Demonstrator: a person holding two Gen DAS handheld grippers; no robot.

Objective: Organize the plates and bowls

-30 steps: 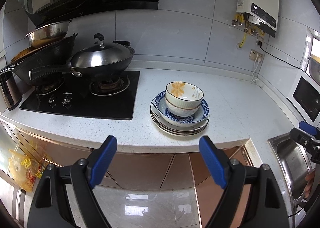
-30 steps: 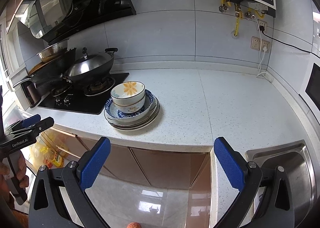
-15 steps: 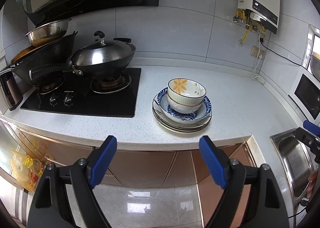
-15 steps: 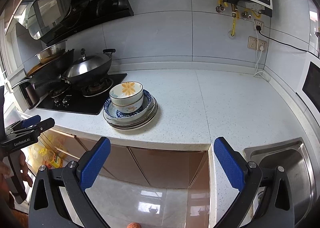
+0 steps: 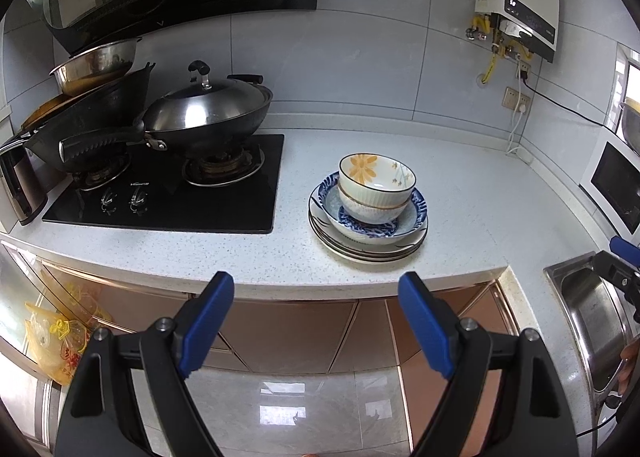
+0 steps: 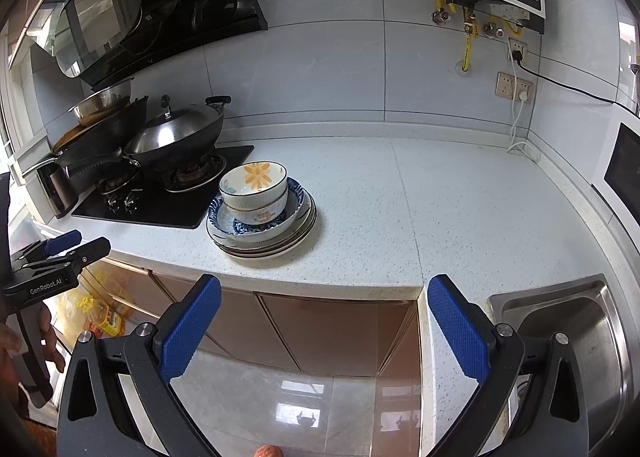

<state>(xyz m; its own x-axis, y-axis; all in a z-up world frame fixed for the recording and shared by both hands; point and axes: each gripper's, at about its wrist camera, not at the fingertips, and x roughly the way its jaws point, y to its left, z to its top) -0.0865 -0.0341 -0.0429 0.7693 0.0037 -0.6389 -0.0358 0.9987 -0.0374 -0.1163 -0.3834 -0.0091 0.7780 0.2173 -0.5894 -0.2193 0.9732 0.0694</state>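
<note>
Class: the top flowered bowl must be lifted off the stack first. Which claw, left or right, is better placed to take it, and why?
Probably the left claw: the flowered bowl sits almost straight ahead of its open jaws. From the right claw, also open and empty, the bowl lies off to the left.

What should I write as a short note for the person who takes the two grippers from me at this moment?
Left gripper: open, empty, in front of the counter edge.
Right gripper: open, empty, also short of the counter.
Dishes: one stack on the countertop beside the stove. Two flower bowls sit nested in a blue-patterned bowl, on several plates.
Done: nothing visibly taken from the stack.
Left: lift the bowls off, then sort bowls and plates.
</note>
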